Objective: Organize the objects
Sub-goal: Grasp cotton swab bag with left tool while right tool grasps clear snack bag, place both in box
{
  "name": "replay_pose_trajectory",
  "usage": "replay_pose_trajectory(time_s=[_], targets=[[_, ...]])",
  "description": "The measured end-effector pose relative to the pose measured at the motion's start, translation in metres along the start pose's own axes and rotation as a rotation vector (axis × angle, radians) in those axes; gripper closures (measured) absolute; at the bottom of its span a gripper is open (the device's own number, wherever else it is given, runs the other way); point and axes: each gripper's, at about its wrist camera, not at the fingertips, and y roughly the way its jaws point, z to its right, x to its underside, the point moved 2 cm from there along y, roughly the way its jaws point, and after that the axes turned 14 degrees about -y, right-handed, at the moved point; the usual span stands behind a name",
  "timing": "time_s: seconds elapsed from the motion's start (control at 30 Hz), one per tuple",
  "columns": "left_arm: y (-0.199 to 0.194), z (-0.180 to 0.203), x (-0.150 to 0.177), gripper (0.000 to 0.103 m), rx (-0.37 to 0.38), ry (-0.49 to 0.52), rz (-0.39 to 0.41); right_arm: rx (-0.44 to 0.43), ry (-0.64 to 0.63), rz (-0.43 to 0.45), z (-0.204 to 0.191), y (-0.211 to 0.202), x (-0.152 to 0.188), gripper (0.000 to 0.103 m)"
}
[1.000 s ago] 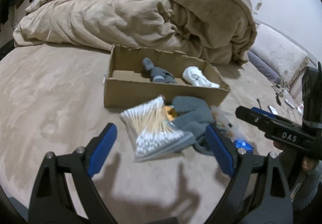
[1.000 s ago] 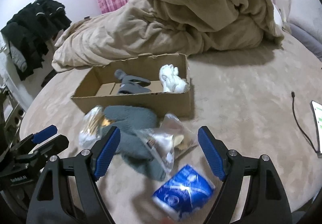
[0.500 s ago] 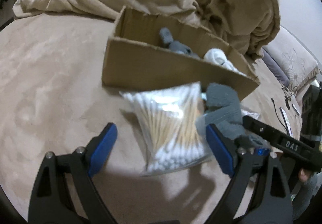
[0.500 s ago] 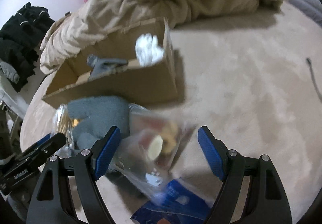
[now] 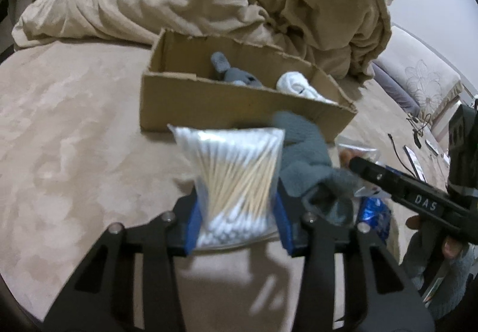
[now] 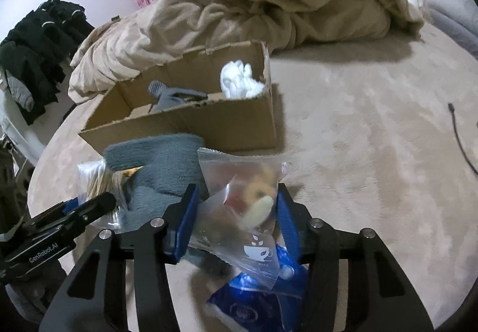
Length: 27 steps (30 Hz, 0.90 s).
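Observation:
My left gripper (image 5: 237, 220) is shut on a clear bag of cotton swabs (image 5: 236, 173), also at the left in the right wrist view (image 6: 98, 182). My right gripper (image 6: 236, 221) is shut on a clear zip bag with a small toy or snack inside (image 6: 251, 197). A grey sock (image 5: 304, 158) (image 6: 161, 164) lies between the two bags. A blue packet (image 6: 254, 302) (image 5: 373, 215) lies under the right gripper. An open cardboard box (image 5: 239, 105) (image 6: 224, 123) just beyond holds a grey sock (image 5: 236, 73) and a white sock (image 5: 298, 85).
Everything rests on a beige bed cover (image 5: 74, 138). A crumpled beige duvet (image 5: 239, 3) is heaped behind the box. A black cable (image 6: 460, 138) lies at the right. Dark clothes (image 6: 38, 42) hang at the left. A pillow (image 5: 424, 78) is at far right.
Both grippers have closed from wide open: the left onto the cotton swab bag, the right onto the clear zip bag. Both moved in toward the pile.

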Motion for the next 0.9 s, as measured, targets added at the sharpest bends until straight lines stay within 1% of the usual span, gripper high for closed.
replay_pose_trajectory(time_s=[0.13, 0.3, 0.5, 0.7, 0.9], targets=[[-0.026, 0.002, 0.002, 0.06, 0.006, -0.002, 0.033, 0.014, -0.018, 0.034, -0.004, -0.018, -0.003, 0.05], [-0.061, 0.005, -0.001, 0.06, 0.012, 0.005, 0.07, -0.02, -0.032, 0.061, -0.013, -0.043, -0.005, 0.05], [-0.097, 0.011, -0.005, 0.06, 0.018, 0.011, 0.116, -0.027, -0.071, 0.129, -0.029, -0.083, -0.015, 0.05], [-0.124, 0.021, -0.019, 0.06, 0.039, 0.029, 0.172, -0.024, -0.112, 0.194, -0.043, -0.11, -0.031, 0.05], [-0.133, 0.035, -0.039, 0.06, 0.051, 0.074, 0.218, -0.012, -0.161, 0.251, -0.052, -0.124, -0.055, 0.05]])
